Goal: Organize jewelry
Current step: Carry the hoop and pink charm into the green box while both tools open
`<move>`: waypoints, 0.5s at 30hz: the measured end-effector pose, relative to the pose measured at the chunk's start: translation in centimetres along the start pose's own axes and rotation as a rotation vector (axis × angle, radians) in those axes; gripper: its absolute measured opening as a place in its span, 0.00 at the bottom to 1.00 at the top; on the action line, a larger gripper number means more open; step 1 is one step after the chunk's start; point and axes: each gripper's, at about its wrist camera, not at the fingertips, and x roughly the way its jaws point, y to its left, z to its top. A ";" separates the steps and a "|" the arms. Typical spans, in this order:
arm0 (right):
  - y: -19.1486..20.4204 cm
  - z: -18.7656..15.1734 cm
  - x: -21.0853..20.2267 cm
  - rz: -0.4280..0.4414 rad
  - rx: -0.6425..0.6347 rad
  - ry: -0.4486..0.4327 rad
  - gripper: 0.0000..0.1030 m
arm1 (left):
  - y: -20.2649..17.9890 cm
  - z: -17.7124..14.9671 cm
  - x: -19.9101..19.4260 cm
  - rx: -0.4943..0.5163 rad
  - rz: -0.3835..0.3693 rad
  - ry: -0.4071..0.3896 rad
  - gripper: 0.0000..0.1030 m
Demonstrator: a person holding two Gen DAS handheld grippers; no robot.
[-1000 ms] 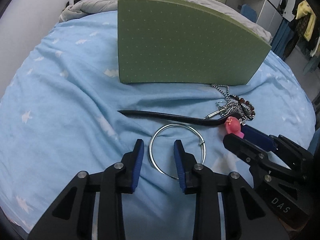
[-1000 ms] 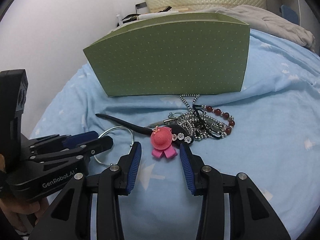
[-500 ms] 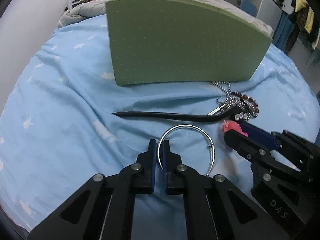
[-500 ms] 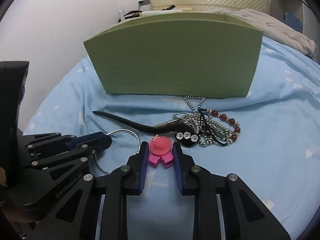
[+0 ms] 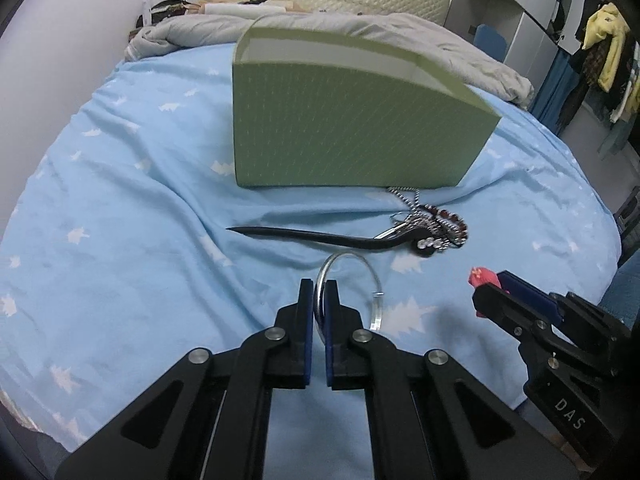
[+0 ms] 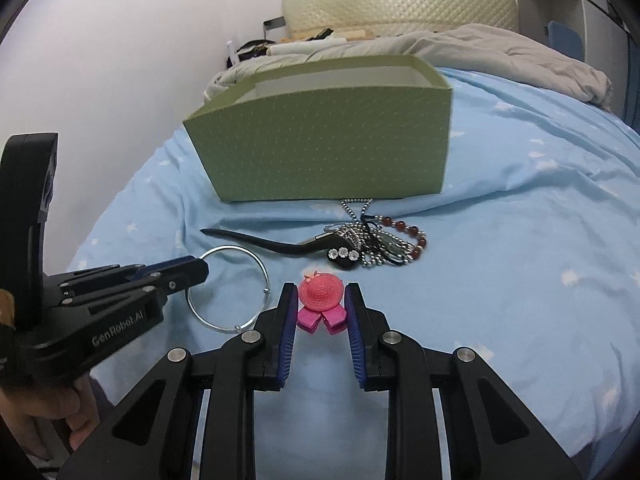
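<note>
Jewelry lies on a blue bed sheet (image 5: 120, 200) with small white shapes on it; a green box (image 5: 352, 120) with an open top stands on the sheet behind the jewelry.

The left gripper (image 5: 319, 300) has its two fingers pressed close together on a thin silver bangle (image 5: 362, 268); the ring sits between the blue pads, and most of it sticks out in front and to the right. In the right view the same left gripper (image 6: 200, 270) pinches the bangle (image 6: 256, 264) at its left side.

The right gripper (image 6: 320, 304) has its fingers narrow, one on each side of a pink hat clip (image 6: 321, 296); the blue pads touch the little hat and its pink bow, so it holds the clip. In the left view the right gripper (image 5: 490, 286) shows at the right edge with the pink hat clip (image 5: 482, 278) at its tip.

A long black hair stick (image 6: 276, 245) lies between the grippers and the box; its fat end has small shiny flowers. Just beside that end sits a tangled pile with a silver bead chain (image 6: 356, 210) and a dark red bead bracelet (image 6: 412, 234); the chain reaches the foot of the box.
</note>
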 end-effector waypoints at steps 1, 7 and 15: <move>-0.1 -0.1 -0.4 0.001 0.004 -0.006 0.21 | -0.1 0.0 -0.5 0.004 0.000 -0.007 0.03; 0.1 -0.4 -3.2 0.005 0.019 -0.051 0.21 | -0.9 -0.3 -2.9 0.012 0.002 -0.043 0.03; -0.5 1.1 -5.5 0.003 0.037 -0.108 0.21 | -1.8 0.5 -5.4 0.033 0.002 -0.083 0.03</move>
